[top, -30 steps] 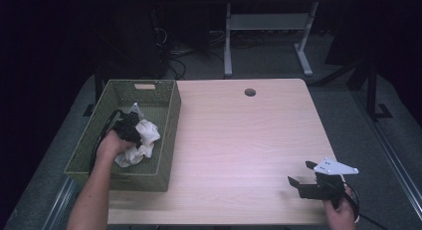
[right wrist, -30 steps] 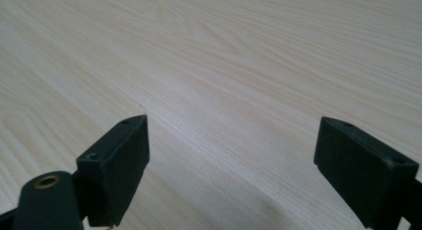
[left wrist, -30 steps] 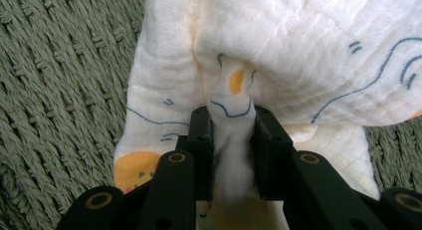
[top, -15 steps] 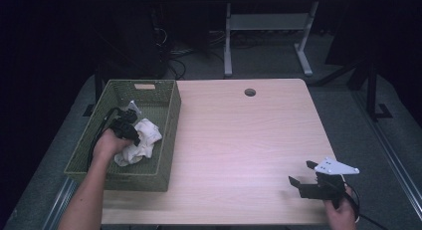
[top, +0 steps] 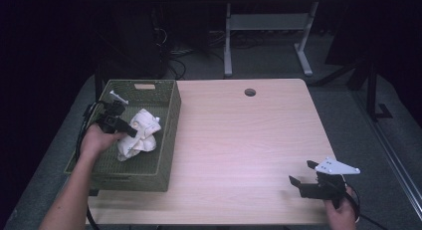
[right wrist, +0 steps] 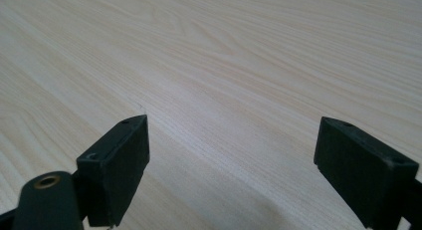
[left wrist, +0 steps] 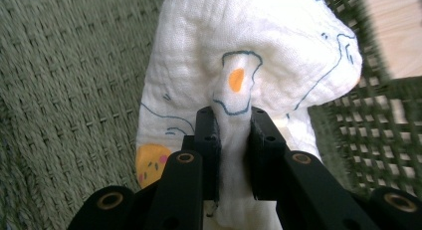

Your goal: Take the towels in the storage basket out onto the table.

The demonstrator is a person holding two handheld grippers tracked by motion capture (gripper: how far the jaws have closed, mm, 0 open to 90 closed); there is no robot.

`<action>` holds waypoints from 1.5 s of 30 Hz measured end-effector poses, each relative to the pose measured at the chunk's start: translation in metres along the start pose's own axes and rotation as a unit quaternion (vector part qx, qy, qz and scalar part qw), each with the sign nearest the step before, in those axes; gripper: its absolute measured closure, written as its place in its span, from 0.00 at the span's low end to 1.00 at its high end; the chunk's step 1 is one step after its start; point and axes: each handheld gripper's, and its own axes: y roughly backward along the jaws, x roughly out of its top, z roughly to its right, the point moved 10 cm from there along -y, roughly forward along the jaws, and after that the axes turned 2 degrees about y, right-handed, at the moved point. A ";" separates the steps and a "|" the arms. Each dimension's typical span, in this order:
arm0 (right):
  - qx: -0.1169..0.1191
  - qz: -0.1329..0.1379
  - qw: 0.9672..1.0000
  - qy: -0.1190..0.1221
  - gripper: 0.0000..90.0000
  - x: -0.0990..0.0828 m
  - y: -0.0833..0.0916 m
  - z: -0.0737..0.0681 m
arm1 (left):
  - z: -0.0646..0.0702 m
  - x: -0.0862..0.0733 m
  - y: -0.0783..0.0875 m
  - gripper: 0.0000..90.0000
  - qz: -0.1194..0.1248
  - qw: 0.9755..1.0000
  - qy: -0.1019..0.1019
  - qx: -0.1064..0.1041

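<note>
A crumpled white cloth (top: pixel 141 136) with blue outlines and orange spots lies in the green woven basket (top: pixel 168 140) at the table's left. My left gripper (top: pixel 130 132) reaches into the basket from the left and is shut on a fold of the cloth (left wrist: pixel 249 51). In the left gripper view its pads (left wrist: pixel 208 135) pinch that fold just below an orange spot, and my left gripper (left wrist: pixel 233 121) holds the cloth raised off the basket floor (left wrist: pixel 59 90). Near the table's front right corner my right gripper (top: pixel 302 172) stands open and holds nothing. Bare wood shows between the wide-apart jaws of the right gripper (right wrist: pixel 234 155).
The light wooden table (top: pixel 239 135) has a round cable hole (top: pixel 250 92) near its far edge. Behind the table stands a white desk frame (top: pixel 263 26), with cables on the dark floor. The basket's right wall rises between the cloth and the tabletop.
My left hand has risen and drawn back a little, lifting the pinched cloth with it inside the basket. The right gripper has stayed where it was.
</note>
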 end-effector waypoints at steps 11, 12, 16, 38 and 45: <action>-0.002 0.003 1.000 -0.003 0.15 0.001 0.001 -0.001 | 0.010 0.003 0.031 0.85 0.062 0.996 0.019 -0.063; -0.002 0.003 1.000 -0.004 0.15 0.002 0.001 -0.001 | 0.010 0.003 0.032 0.85 0.064 0.996 0.019 -0.067; -0.003 0.004 1.000 -0.004 0.15 0.002 0.002 -0.001 | 0.010 0.003 0.039 0.85 0.074 0.994 0.022 -0.078; -0.008 0.008 1.000 -0.007 0.15 0.003 0.004 0.002 | 0.022 0.004 0.062 0.85 0.101 0.988 0.010 -0.120; -0.008 0.010 1.000 -0.006 0.15 0.004 0.004 0.002 | 0.025 0.004 0.067 0.85 0.107 0.986 0.010 -0.130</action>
